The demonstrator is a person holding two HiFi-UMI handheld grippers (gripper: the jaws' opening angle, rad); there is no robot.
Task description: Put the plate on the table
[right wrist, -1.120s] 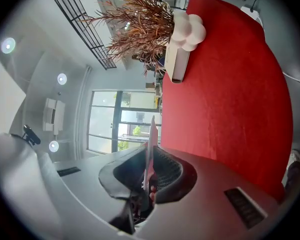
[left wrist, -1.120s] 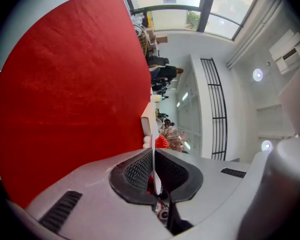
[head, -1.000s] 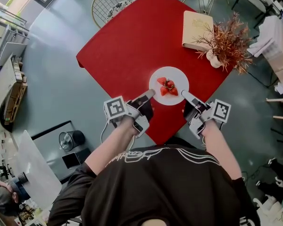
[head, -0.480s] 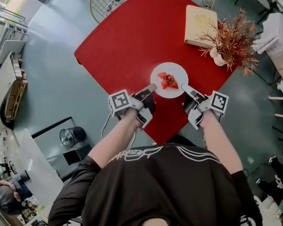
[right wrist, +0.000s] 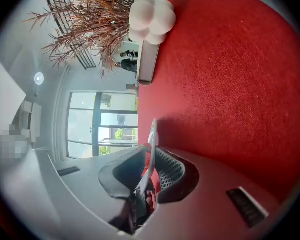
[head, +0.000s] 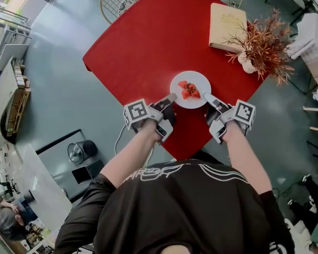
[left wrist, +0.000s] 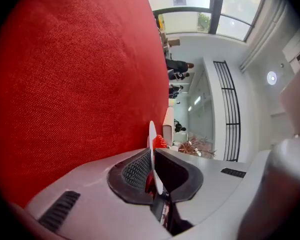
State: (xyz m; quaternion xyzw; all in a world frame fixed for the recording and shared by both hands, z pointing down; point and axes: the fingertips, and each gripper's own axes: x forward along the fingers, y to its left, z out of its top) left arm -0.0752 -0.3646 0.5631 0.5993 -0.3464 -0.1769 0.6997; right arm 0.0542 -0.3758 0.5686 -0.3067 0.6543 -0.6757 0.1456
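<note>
Left gripper and right gripper clamped on opposite rims of the white plate carrying strawberries. Versus one second ago, grippers and plate are lower, above the red table near its closest corner; contact unclear.

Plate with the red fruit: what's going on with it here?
A person holds the plate by its rim, the left gripper shut on one side and the right gripper on the other. It carries fruit and sits low over the near part of the table; whether it already rests there is unclear.
</note>
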